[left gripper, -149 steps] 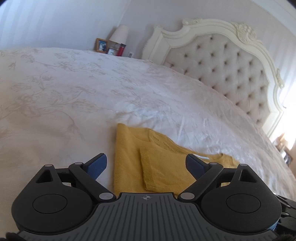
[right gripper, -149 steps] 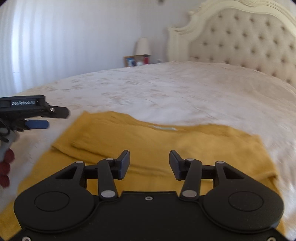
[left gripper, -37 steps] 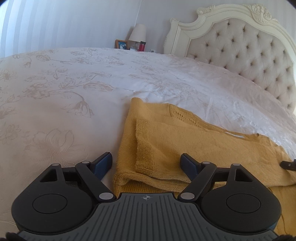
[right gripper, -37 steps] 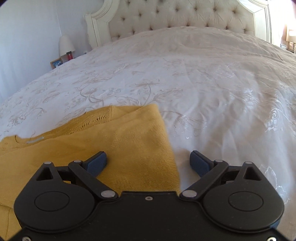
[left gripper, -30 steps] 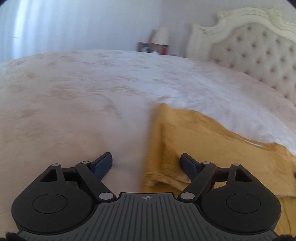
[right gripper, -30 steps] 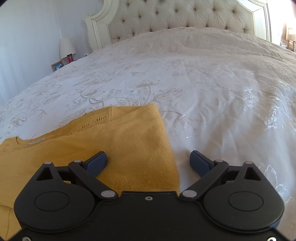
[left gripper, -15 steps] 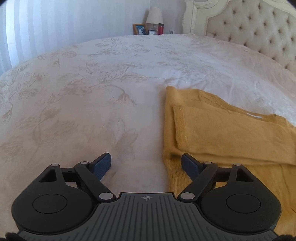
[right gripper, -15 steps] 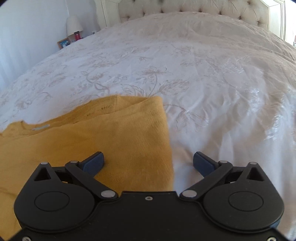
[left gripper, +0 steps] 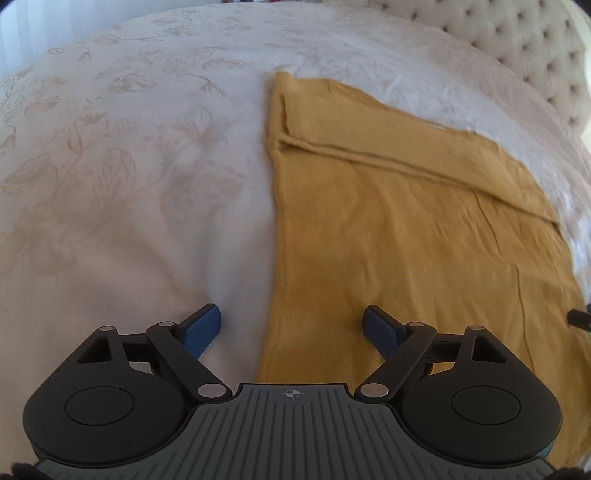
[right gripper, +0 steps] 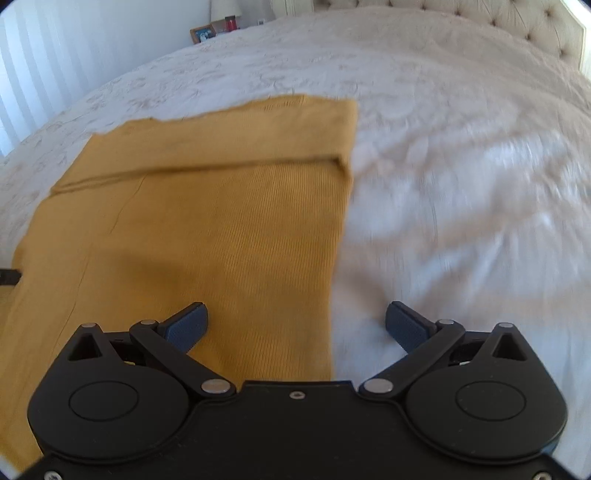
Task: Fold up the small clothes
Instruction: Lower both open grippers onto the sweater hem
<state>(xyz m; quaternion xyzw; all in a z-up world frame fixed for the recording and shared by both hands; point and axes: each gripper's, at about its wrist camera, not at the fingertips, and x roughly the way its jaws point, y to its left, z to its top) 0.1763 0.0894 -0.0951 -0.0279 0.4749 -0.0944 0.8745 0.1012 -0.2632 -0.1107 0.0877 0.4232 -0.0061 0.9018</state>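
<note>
A mustard-yellow knit sweater (left gripper: 399,206) lies flat on the white bed, its sleeves folded across the upper part. It also shows in the right wrist view (right gripper: 207,206). My left gripper (left gripper: 291,328) is open and empty, straddling the sweater's left edge near the hem. My right gripper (right gripper: 295,326) is open and empty, straddling the sweater's right edge near the hem. A bit of the right gripper shows at the right edge of the left wrist view (left gripper: 580,317).
The white floral bedspread (left gripper: 110,166) spreads out on all sides. A tufted cream headboard (left gripper: 517,40) stands at the far end. A nightstand with a photo frame (right gripper: 202,35), a red cup and a lamp stands far back left.
Both grippers have pulled back down the sweater's side edges toward the hem and tilted downward. Both stay open. The sweater has not moved.
</note>
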